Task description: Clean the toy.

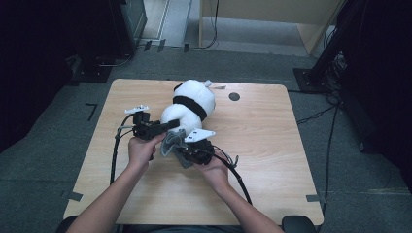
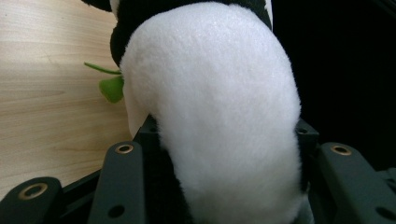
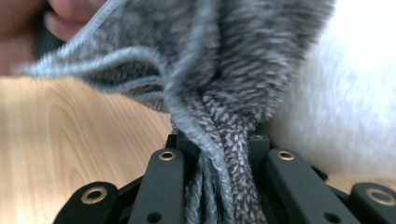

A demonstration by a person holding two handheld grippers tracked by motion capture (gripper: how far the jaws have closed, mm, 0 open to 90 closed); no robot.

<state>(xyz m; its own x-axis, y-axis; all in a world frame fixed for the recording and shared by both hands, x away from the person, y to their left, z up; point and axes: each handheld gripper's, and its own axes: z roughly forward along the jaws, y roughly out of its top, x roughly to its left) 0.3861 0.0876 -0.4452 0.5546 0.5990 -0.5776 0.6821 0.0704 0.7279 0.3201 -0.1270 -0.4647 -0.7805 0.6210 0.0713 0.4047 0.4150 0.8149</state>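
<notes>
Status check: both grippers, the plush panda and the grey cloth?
Left gripper shut on plush panda, clamping its white body. Right gripper shut on grey cloth, bunched between the jaws, right beside the panda. Nothing in the way on the table.

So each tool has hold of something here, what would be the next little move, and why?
Probably bring the grey cloth up against the plush panda and drape it over the white body. The right tool is shut on the bunched cloth, right beside white plush, while the left tool clamps the panda's white part, steadying it on the table.
</notes>
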